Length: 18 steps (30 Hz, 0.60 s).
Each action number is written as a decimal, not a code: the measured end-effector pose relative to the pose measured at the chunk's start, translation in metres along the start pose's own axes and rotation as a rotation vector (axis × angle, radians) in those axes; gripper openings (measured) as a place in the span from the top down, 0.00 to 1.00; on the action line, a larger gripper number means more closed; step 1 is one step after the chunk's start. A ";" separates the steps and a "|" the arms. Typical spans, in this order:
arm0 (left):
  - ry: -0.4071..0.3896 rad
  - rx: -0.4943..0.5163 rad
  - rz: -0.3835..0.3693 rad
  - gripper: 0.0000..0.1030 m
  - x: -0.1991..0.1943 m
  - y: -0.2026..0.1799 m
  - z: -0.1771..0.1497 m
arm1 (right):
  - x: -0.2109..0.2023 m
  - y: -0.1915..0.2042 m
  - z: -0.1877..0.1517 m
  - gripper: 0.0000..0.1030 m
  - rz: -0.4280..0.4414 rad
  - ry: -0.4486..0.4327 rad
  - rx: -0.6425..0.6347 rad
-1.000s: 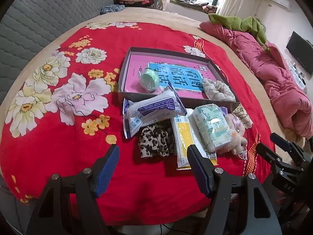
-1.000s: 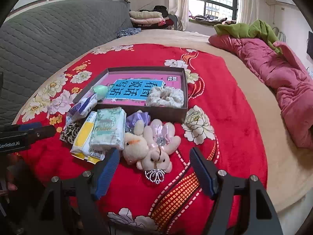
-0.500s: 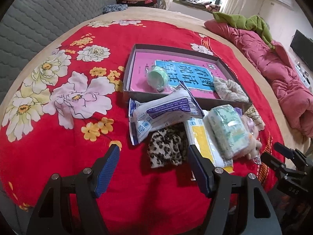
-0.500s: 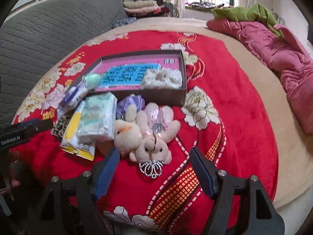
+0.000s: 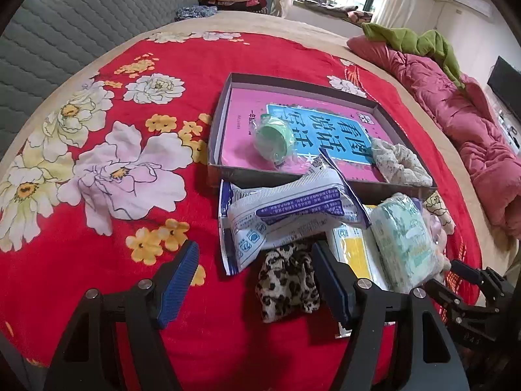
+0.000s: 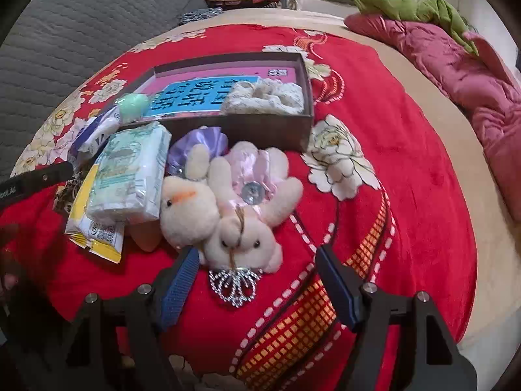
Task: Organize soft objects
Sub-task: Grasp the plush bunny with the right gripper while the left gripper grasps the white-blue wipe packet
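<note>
- One shallow cardboard box on the bed's red floral blanket holds a green roll and a lacy scrunchie.
- In front of it: two plush toys, three crinkly packets, one leopard-print scrunchie.
- Left hand-held gripper: jaws wide, empty, straddling the leopard scrunchie without touching it.
- Right hand-held gripper: jaws wide, empty, around the toys' beaded crown.

Leopard-print scrunchie crumpled on red blanket, white-blue packet overlapping its far edge. Green tissue pack atop yellow packet. Cream plush rabbits lying beside. Lace scrunchie and green roll inside box.
</note>
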<state>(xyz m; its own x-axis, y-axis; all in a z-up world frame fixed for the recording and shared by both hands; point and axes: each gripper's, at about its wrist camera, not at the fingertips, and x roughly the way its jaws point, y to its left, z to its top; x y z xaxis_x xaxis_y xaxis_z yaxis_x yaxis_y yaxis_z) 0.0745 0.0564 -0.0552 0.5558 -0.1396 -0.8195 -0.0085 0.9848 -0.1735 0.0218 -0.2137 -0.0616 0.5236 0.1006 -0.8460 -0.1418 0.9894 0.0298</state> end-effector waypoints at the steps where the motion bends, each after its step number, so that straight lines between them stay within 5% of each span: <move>1: -0.001 -0.002 0.001 0.29 0.001 0.001 0.001 | 0.000 0.001 0.000 0.29 -0.002 -0.002 -0.005; 18: 0.015 0.001 -0.058 0.27 0.033 0.004 0.021 | 0.018 0.004 0.002 0.29 0.011 0.016 -0.009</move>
<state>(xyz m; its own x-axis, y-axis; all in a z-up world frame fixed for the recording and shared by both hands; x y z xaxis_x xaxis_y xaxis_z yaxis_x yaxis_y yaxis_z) 0.1106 0.0580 -0.0710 0.5430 -0.1975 -0.8161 0.0242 0.9752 -0.2199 0.0324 -0.2080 -0.0753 0.5082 0.1092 -0.8543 -0.1550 0.9873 0.0340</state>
